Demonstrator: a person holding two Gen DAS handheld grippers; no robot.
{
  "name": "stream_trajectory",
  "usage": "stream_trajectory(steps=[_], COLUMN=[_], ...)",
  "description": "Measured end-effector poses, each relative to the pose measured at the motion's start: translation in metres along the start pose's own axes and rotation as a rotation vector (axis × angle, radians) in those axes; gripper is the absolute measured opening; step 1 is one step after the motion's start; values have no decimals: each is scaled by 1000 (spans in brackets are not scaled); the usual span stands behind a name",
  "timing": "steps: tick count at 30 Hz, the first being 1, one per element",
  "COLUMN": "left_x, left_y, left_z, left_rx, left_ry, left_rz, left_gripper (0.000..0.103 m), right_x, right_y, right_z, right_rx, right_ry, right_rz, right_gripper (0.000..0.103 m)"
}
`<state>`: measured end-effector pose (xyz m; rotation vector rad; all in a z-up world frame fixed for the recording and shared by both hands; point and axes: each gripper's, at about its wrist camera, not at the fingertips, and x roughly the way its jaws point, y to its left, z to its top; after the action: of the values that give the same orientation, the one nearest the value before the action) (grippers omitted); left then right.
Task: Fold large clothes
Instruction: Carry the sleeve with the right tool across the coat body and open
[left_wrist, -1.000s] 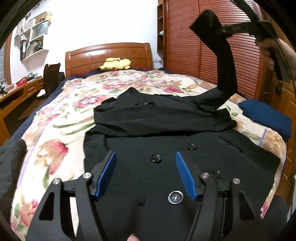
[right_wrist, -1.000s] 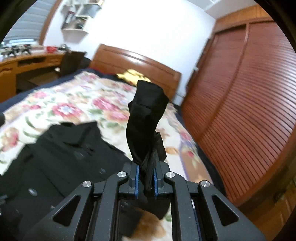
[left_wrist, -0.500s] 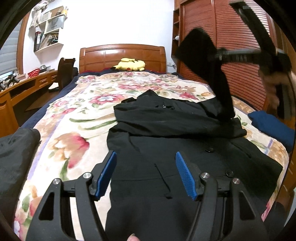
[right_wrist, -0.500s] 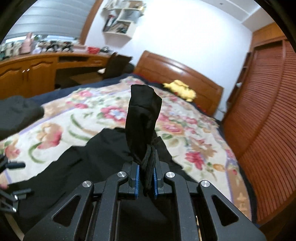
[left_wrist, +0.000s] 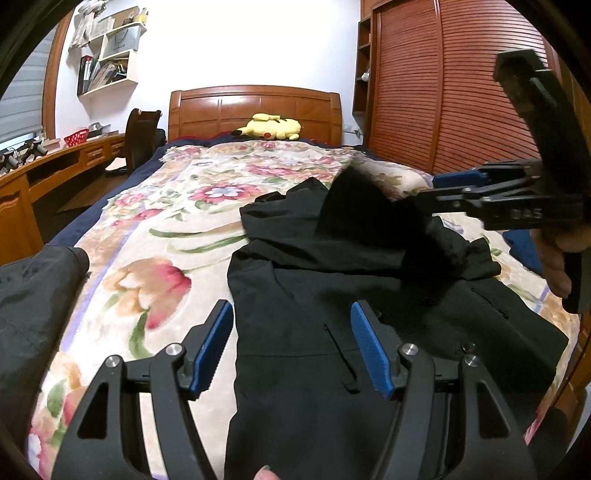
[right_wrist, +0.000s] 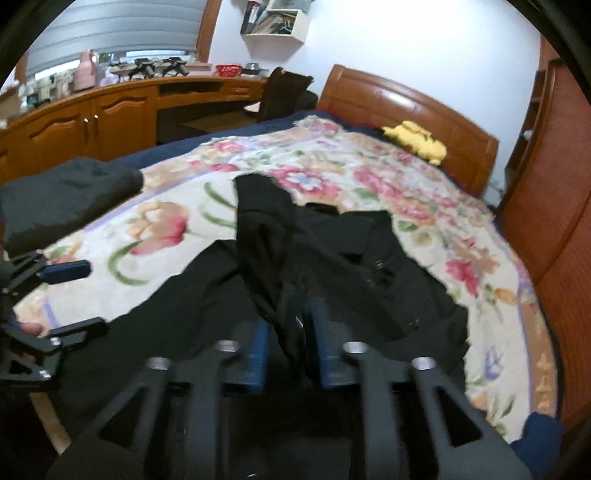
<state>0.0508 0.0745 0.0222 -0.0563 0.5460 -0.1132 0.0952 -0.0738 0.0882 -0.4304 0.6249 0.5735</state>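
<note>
Coat (left_wrist: 369, 332) lies mid-frame on the bed (left_wrist: 155, 236), one sleeve crossed, body unfolded. Right gripper (right_wrist: 286, 350) pinches the other sleeve (right_wrist: 266, 236) over the chest; left gripper (left_wrist: 291, 347) hovers, fingers spread.

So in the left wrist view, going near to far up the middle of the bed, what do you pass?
Left tool → black coat → floral bedspread → yellow plush toy → wooden headboard.

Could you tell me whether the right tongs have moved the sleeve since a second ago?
Yes. In the left wrist view, the right tongs and sleeve have dropped from level with the wardrobe doors to just above the coat.
</note>
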Motion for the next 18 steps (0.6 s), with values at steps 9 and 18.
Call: stream_trajectory(steps=[9,18], left_x=[6,16], left_y=[-6,-15], left_z=[-1,-4], left_rx=[14,28], left_ry=[12,35], left_rz=[4,18], left_gripper=[66,66], right_x=[-16,25], right_y=[-20,-62], right_z=[-29,-100], right_rx=[11,177], right_ry=[-11,87], right_rz=[-76,-104], right_gripper=[60,60])
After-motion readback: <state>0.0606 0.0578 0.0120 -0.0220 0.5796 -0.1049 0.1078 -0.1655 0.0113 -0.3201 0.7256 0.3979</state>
